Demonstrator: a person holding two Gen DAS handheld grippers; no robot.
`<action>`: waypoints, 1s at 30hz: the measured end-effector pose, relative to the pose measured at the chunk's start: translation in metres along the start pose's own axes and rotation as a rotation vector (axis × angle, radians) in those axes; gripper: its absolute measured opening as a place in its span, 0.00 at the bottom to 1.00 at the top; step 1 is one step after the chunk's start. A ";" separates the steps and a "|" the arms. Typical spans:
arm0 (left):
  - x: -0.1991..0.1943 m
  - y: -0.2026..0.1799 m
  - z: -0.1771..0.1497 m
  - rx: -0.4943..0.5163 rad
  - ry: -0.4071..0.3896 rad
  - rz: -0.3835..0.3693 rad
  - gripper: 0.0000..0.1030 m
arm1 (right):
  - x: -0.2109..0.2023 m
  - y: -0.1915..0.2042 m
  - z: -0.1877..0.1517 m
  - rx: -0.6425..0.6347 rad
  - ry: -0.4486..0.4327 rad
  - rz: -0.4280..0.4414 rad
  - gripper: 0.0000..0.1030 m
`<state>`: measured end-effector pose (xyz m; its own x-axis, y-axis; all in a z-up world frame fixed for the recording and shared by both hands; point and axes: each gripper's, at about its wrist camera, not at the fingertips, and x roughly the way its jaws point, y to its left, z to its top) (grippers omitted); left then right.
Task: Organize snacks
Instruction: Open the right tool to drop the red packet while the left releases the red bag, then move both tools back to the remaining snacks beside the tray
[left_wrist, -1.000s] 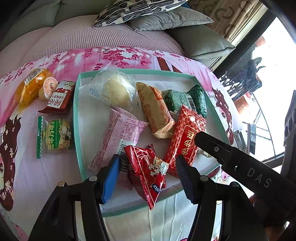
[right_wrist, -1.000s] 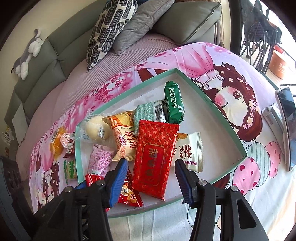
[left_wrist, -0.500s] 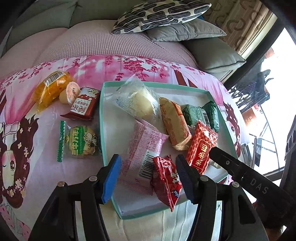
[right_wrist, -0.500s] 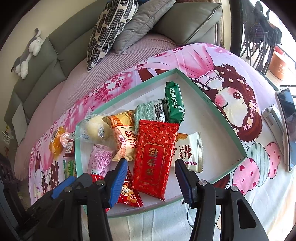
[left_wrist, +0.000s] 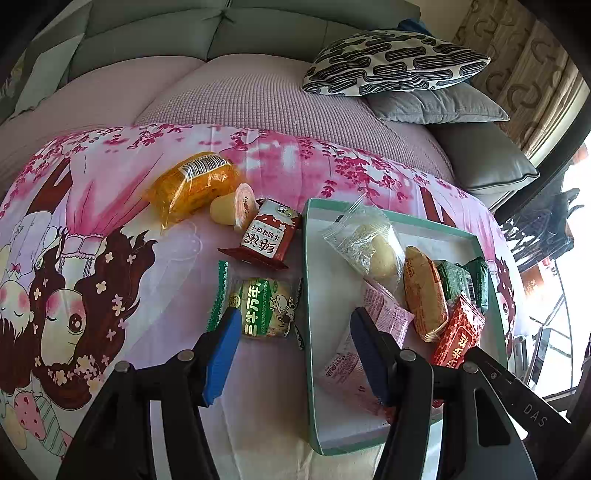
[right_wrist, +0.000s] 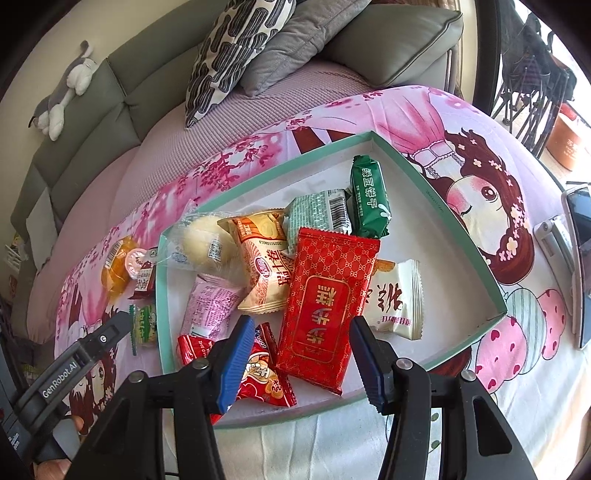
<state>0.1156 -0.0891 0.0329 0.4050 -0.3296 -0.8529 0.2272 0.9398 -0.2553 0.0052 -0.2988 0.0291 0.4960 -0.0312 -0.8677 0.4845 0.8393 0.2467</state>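
A teal tray (left_wrist: 306, 295) on the cartoon-print cloth holds several snack packs, among them a big red pack (right_wrist: 325, 306), a small red pack (right_wrist: 266, 373) and a pink pack (left_wrist: 380, 317). Left of the tray lie a green-yellow pack (left_wrist: 266, 314), a red-white pack (left_wrist: 267, 236), a jelly cup (left_wrist: 236, 208) and an orange pack (left_wrist: 192, 184). My left gripper (left_wrist: 294, 315) hovers open over the tray's left wall and the green-yellow pack, holding nothing. My right gripper (right_wrist: 302, 325) hangs above the big red pack, its jaws opening, pads not touching it.
A phone (right_wrist: 580, 258) lies on the cloth right of the tray. Patterned and grey cushions (left_wrist: 391, 62) sit on the sofa behind. A plush toy (right_wrist: 66, 85) rests on the sofa back. A hand shows at the lower left of the right wrist view.
My left gripper has swung left, from over the tray's packs to over its left wall, and the loose snacks outside the tray are now central. The right gripper stayed put.
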 end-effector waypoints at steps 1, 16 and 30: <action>0.001 0.000 0.000 0.002 0.002 0.001 0.62 | 0.001 0.000 0.000 0.000 0.005 0.002 0.60; 0.007 -0.010 -0.003 0.069 0.008 0.065 0.87 | 0.004 0.003 0.000 -0.016 -0.007 0.036 0.98; 0.002 -0.006 0.000 0.067 -0.043 0.100 0.91 | 0.001 0.012 -0.001 -0.062 -0.043 0.040 1.00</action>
<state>0.1149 -0.0955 0.0328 0.4660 -0.2392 -0.8518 0.2419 0.9605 -0.1374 0.0107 -0.2884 0.0306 0.5454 -0.0188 -0.8380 0.4185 0.8723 0.2528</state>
